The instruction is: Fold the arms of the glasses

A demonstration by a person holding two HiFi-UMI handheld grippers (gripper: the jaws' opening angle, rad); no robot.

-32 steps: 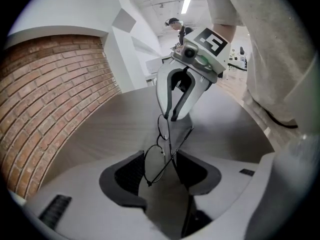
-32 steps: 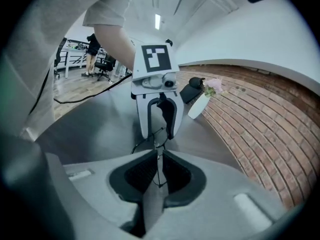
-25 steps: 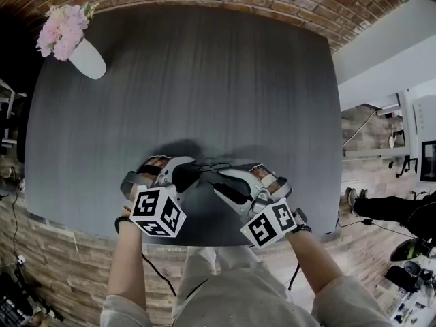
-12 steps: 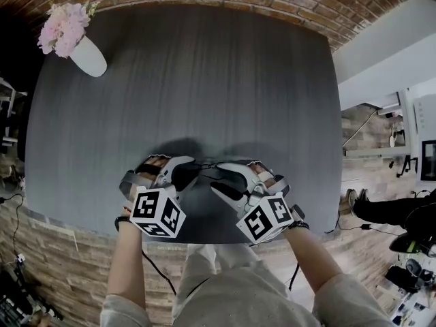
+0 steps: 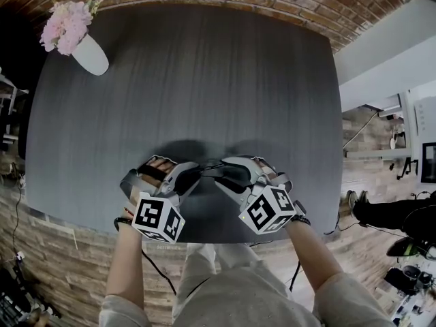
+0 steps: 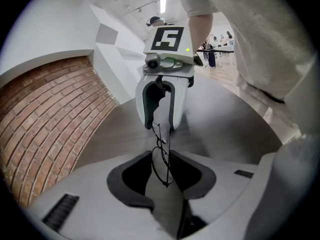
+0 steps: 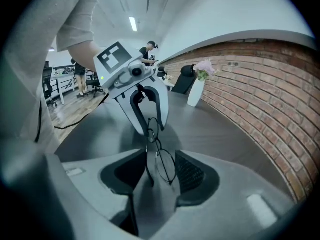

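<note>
Glasses (image 7: 165, 167) bridge both: left gripper (image 6: 160, 159) closing on them, right gripper (image 7: 160, 154) open around them.

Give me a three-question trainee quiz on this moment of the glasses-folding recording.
1. What stands at the far left corner of the table?
2. True or false: the right tool's jaws are pressed shut.
3. The glasses are: A) lying flat on the table; B) between the two tools; C) on the floor.
Key: 1 a white vase of pink flowers; 2 false, they stand apart; 3 B, with the left tool's jaws closing on them.
</note>
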